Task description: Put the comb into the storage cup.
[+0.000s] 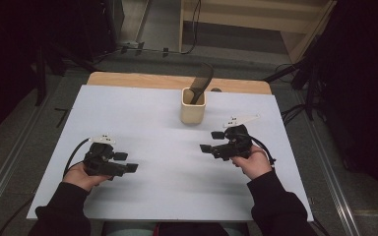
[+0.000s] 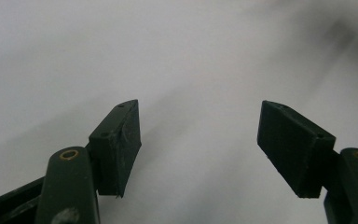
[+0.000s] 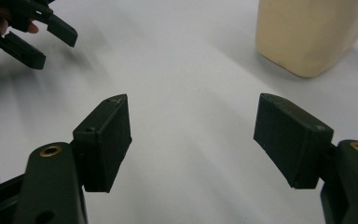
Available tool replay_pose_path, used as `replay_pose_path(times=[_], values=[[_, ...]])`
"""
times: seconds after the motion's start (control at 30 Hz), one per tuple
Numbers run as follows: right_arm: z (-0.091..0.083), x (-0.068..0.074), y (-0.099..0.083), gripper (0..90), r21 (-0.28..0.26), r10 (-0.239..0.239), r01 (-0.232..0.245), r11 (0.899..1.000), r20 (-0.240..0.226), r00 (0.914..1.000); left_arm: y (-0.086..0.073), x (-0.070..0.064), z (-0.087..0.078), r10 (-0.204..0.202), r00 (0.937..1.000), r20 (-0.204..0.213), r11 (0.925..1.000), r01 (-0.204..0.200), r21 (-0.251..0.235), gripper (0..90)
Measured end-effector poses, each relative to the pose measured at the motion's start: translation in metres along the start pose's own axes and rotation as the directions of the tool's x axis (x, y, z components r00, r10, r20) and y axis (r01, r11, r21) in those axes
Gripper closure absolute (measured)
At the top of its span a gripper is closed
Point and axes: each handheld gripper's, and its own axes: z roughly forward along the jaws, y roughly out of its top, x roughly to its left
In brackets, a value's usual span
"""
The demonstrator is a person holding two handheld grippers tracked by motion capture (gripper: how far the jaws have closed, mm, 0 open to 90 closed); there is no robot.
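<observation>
While both tongs hang over the bare white desk (image 1: pixel 142 113) with nothing between their jaws, the work in hand looks like a reach toward the cup (image 1: pixel 193 105) that stands upright near the far edge, a little right of centre. A dark spoon-like tool (image 1: pixel 201 81) leans out of its mouth, tilting back and to the right; what kind of tool it is I cannot tell for sure.

The right tongs (image 1: pixel 207 141) are nearest, low and just to the near right of the cup, jaws spread wide. In the right gripper view the cup (image 3: pixel 310 32) sits ahead and to the right of the gap (image 3: pixel 192 140), so the hand should swing toward that side before closing in. The left tongs (image 1: pixel 130 168) are likewise released and well apart from the cup, pointing across the desk; their own view (image 2: pixel 199 144) looks onto blank surface.

To do this well, I judge that one pair should steady the cup's wall while the other takes the handle above the rim. The cup seems light and tall, so a sideways knock could tip it. Come in level, centre the handle between the pads (image 3: pixel 291 135), clench gently, and lift straight along the handle's lean rather than dragging it against the rim.
</observation>
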Motion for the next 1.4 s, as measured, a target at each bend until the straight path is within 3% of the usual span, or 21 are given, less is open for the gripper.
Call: replay_pose_path(times=[0.37,1.4], values=[[-0.006,-0.001,-0.016,24.8,-0.014,0.010,-0.011,1.000,-0.011,0.9999,0.001,0.000,0.000,0.007,1.0000,0.004,1.0000,-0.007,0.003,30.8],[-0.019,0.002,-0.059,24.7,0.075,0.064,-0.066,0.995,0.035,0.9973,-0.001,-0.001,-0.001,0.009,0.9999,0.013,1.0000,-0.009,0.004,29.6]])
